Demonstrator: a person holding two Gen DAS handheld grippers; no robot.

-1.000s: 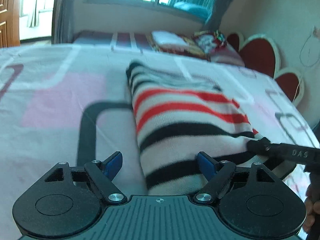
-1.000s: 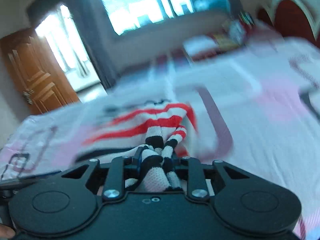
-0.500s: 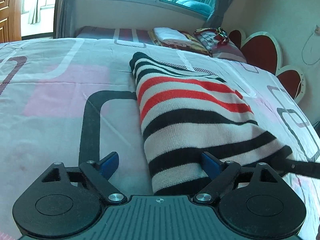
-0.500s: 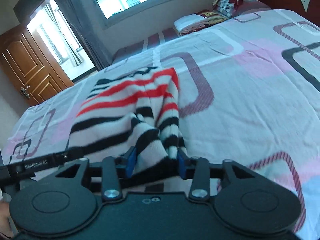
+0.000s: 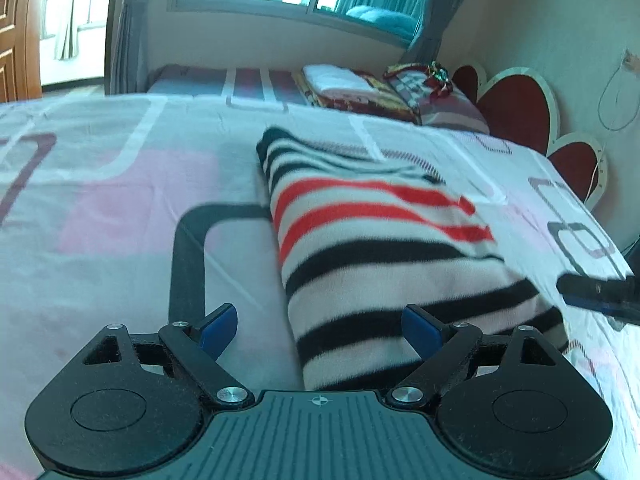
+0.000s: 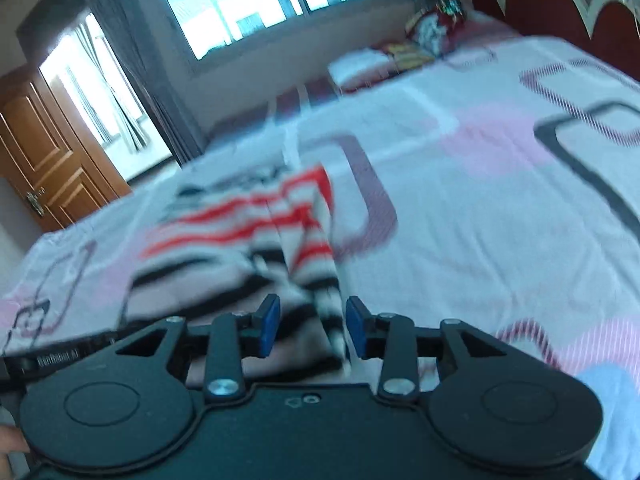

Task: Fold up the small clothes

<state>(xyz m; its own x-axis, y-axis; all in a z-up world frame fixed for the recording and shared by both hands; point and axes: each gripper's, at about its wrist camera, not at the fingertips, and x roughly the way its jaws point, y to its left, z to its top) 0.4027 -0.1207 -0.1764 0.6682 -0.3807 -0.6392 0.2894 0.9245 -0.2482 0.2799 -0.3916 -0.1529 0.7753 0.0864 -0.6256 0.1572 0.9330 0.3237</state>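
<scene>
A white knit sweater [image 5: 380, 248] with black and red stripes lies folded lengthwise on the bed, blurred in the right wrist view as the sweater [image 6: 240, 216]. My left gripper [image 5: 319, 330] stands wide open at its near end; the sweater's left edge runs between the blue pads [image 5: 218, 330] without touching them. My right gripper [image 6: 313, 325] is at the sweater's near right corner with its jaws opening. A narrow striped fold lies loose between its pads, close to the right pad [image 6: 356, 326]. The right gripper's tip [image 5: 600, 294] shows beside the sweater's right edge.
The pink and white bedsheet [image 5: 100, 200] with dark rounded rectangles spreads all round. Folded bedding and pillows [image 5: 348, 84] lie at the far end below a window. A red heart-shaped headboard [image 5: 516, 108] stands on the right. A wooden door [image 6: 40, 160] is at the far left.
My right gripper was shut on a bunched striped fold; its jaws have spread and the fold now lies loose on the sweater. The left gripper opened a little wider and stayed put.
</scene>
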